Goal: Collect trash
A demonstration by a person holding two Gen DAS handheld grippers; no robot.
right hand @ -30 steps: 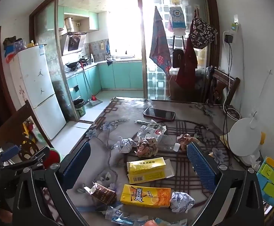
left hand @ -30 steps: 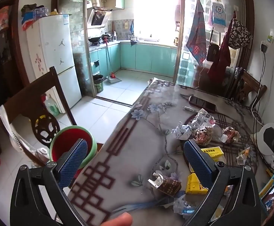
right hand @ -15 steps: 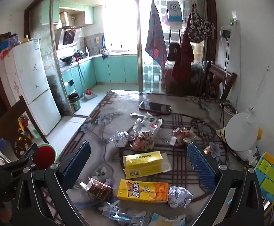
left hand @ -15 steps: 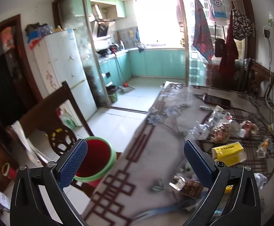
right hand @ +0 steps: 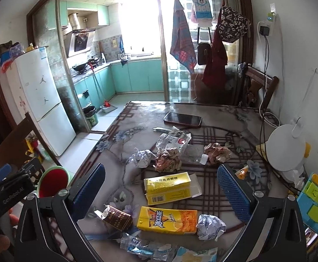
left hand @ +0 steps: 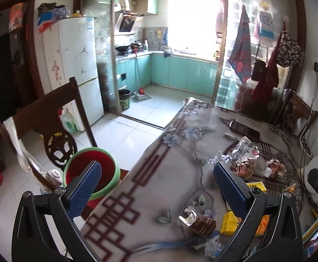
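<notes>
You have not started clearing anything yet, as far as these views show: all the trash lies on the desk point(right hand: 235, 118) and neither pair of tongs holds a thing. Your left tongs point(left hand: 156, 187) stand wide open at the desk's near left edge, with the red bin with the green rim point(left hand: 89, 170) just beside the left finger, down by the wooden chair point(left hand: 49, 118); what shows of the bin's inside looks empty, though its bottom is hidden. Your right tongs point(right hand: 161, 192) are spread open too, hovering over the litter. Between and ahead of their fingers lie the yellow box point(right hand: 167, 187), the orange drink carton point(right hand: 166, 219), the brown carton point(right hand: 117, 217) with its torn top, a foil ball point(right hand: 210, 226) and a clear plastic wrapper point(right hand: 145, 245) at the near edge. Further off sit more crumpled wrappers point(right hand: 167, 152), clustered mid-desk. The phone point(right hand: 183, 119) beyond them is probably not trash, so leave it. I judge the whole job is still ahead of you: every piece needs picking up and carrying left to the bin, the nearest cartons being the easiest first grabs.
</notes>
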